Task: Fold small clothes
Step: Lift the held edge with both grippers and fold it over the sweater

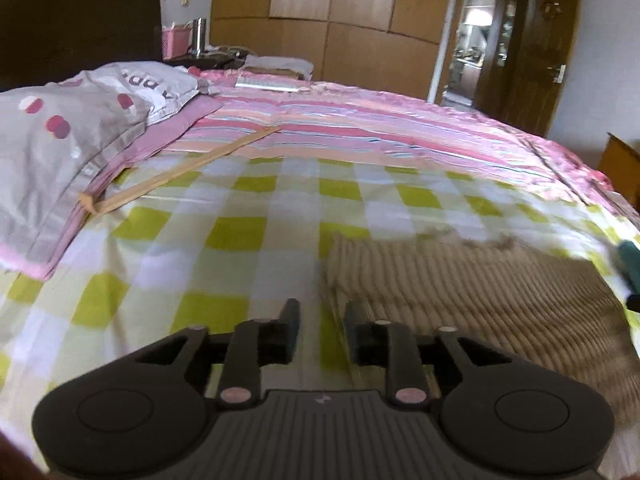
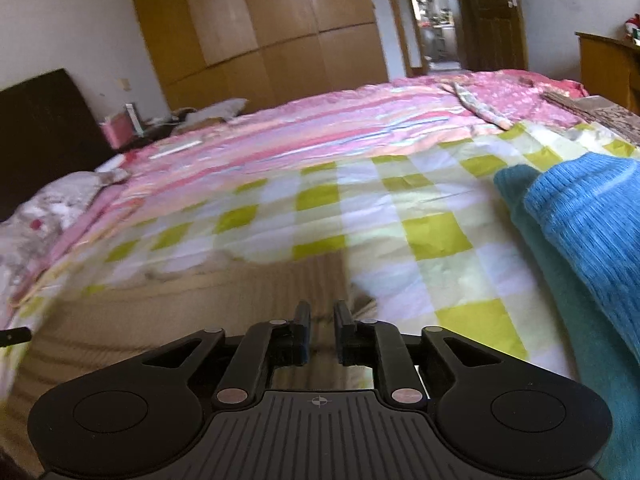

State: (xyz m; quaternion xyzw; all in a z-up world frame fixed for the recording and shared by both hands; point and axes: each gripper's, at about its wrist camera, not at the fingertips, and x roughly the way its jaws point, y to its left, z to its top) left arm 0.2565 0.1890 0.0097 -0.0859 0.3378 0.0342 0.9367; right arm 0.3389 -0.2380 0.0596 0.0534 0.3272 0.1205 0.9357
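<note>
A beige ribbed knit garment (image 1: 460, 292) lies flat on the green-and-white checked sheet (image 1: 180, 248). My left gripper (image 1: 322, 312) hovers over the garment's left edge, jaws open with a gap and nothing between them. In the right wrist view the same beige garment (image 2: 192, 312) lies below and left of my right gripper (image 2: 322, 316), whose jaws stand slightly apart and hold nothing, over the garment's right edge. A blue knit garment (image 2: 592, 220) lies on a teal one (image 2: 560, 300) at the right.
A grey dotted pillow (image 1: 60, 140) lies at the left, a pink striped quilt (image 1: 360, 120) across the far bed. A thin wooden stick (image 1: 180, 172) lies by the pillow. A wardrobe (image 1: 320, 20) and an open door (image 1: 480, 40) stand behind.
</note>
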